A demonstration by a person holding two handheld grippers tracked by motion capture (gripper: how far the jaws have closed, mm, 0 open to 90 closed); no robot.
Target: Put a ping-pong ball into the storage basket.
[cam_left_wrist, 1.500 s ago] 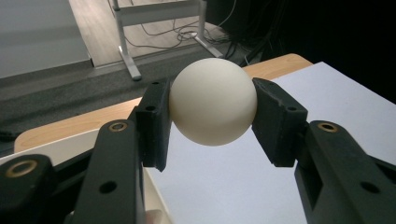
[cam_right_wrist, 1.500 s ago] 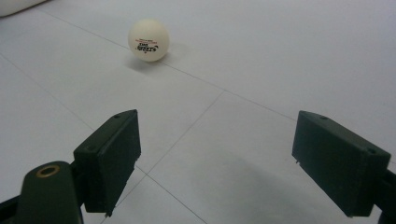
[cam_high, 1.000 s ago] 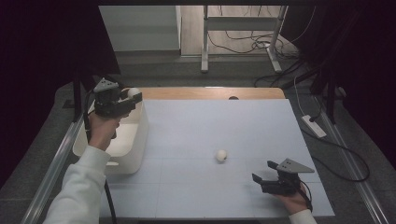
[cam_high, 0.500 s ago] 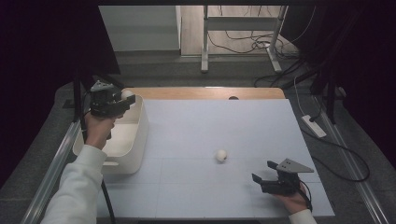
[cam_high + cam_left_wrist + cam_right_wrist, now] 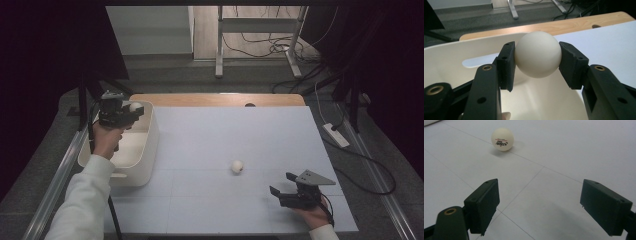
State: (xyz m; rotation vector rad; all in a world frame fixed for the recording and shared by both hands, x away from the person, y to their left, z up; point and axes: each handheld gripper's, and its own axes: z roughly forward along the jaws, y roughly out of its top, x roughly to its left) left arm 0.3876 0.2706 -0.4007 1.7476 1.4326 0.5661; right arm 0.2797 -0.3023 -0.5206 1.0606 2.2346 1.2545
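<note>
I have a white ball (image 5: 538,54) pinched in my left gripper (image 5: 131,108), and what matters now is that it hangs directly above the open white bin (image 5: 145,150) at the table's left edge. In the left gripper view the two black pads press on opposite sides of the ball, with the bin's pale inner wall and floor below and beyond it, so I judge a straight drop would land it inside. A ball has no long axis, so its turn in the grip makes no difference; only its place over the bin counts.

My right gripper (image 5: 283,186) rests low at the near right of the white table (image 5: 240,130), its jaws spread wide with nothing between them. A second ball (image 5: 502,139), printed with small lettering, lies ahead and to the left of those jaws, apart from them. The right hand is clearly the nearer one to it
</note>
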